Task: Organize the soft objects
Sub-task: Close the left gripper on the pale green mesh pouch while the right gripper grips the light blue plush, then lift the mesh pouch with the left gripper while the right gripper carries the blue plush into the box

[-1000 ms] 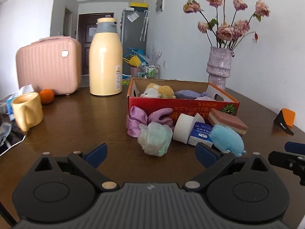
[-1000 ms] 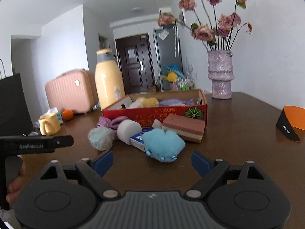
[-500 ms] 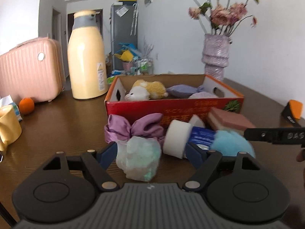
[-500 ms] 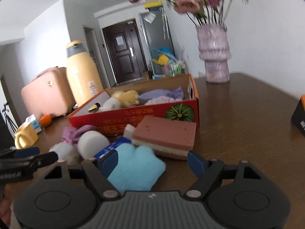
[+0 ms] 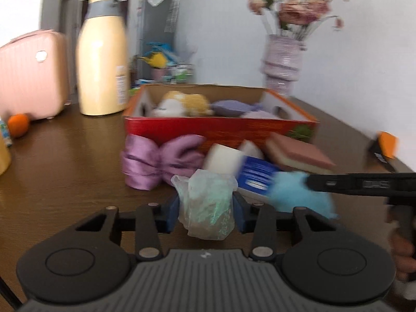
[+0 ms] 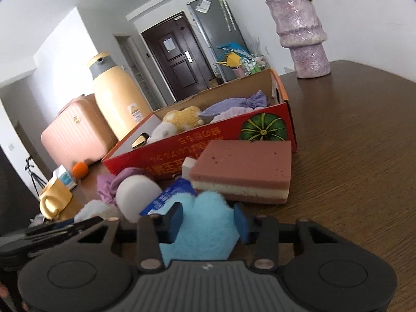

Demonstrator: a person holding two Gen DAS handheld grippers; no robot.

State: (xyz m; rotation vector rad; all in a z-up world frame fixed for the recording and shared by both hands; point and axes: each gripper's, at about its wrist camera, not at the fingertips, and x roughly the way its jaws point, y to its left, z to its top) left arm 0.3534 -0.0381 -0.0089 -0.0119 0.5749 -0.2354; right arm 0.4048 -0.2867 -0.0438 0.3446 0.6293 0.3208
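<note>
The crumpled pale green bundle in clear plastic wrap point(image 5: 208, 205) stands roughly upright, its long axis vertical, a loose flap of film poking up at its top left; it is translucent, creased and mint-tinted inside. It sits on the brown wooden worktop point(image 5: 65, 161) between the blue pads of the left gripper point(image 5: 206, 213), whose jaws are drawn in narrow against both its sides, holding it. The fluffy sky-blue plush toy point(image 6: 205, 223) lies low and squat, its lobed end pointing away from the camera toward the pink-and-cream layered sponge block point(image 6: 247, 174) just beyond; its pile is fuzzy and matted. The right gripper point(image 6: 208, 221) has its jaws closed in on the toy's two flanks, gripping it. Behind both stand a shiny lilac satin bow point(image 5: 158, 161), a white foam roll point(image 6: 137, 197) and a blue printed packet point(image 5: 256, 176), all just before the red cardboard box point(image 6: 208, 145) that holds a yellow-and-white plush animal point(image 6: 179, 119) and a lavender knitted pouch point(image 6: 234, 104).
</note>
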